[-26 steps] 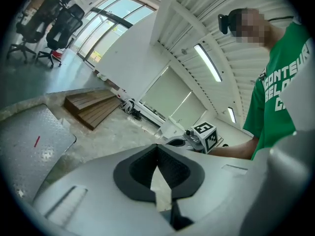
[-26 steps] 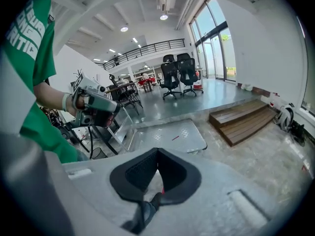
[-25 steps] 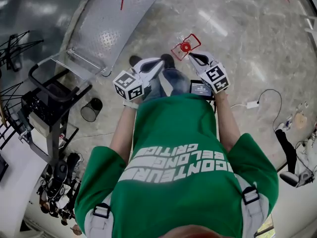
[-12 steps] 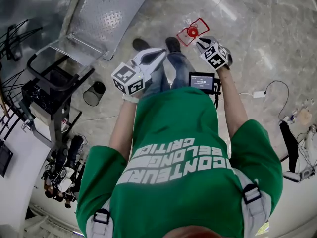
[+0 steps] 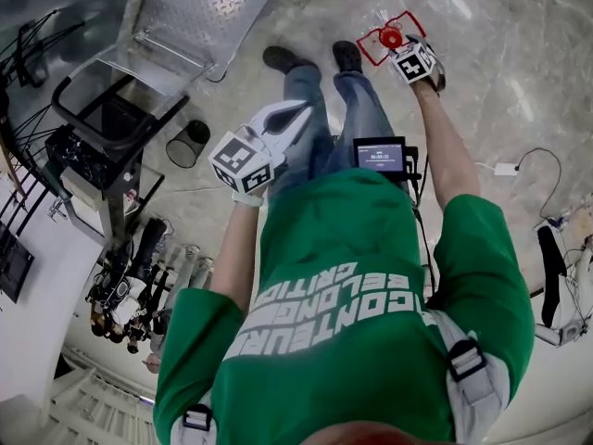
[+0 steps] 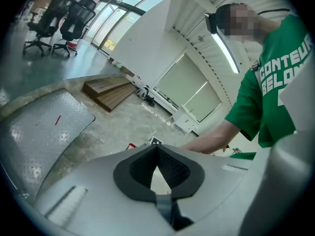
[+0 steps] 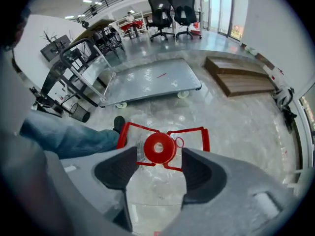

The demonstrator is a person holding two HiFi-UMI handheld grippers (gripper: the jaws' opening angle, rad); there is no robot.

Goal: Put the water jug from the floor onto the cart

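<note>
The water jug [image 7: 158,148] is clear plastic with a red cap and a red handle frame, and it stands on the stone floor in front of the person's feet. My right gripper [image 7: 158,170] points steeply down over it. Its jaws have just been opening and stand wide on either side of the cap, with the pads not touching it. In the head view the right gripper [image 5: 408,54] sits right beside the red cap [image 5: 391,38]. My left gripper [image 5: 298,114] hangs by the person's left thigh, shut and holding nothing. The cart [image 7: 147,80] is a flat metal platform with a push handle, to the left beyond the feet.
A black wastebasket [image 5: 188,144] stands by the cart's handle end [image 5: 102,123]. Wooden steps [image 7: 241,80] lie at the far right and office chairs [image 7: 172,9] behind the cart. Cables and a white adapter [image 5: 505,168] lie on the floor at the right. Dark equipment crowds the left edge.
My right gripper has dropped from waist height to the jug's cap, and its jaws have gone from shut to wide. The left gripper sank a little.
</note>
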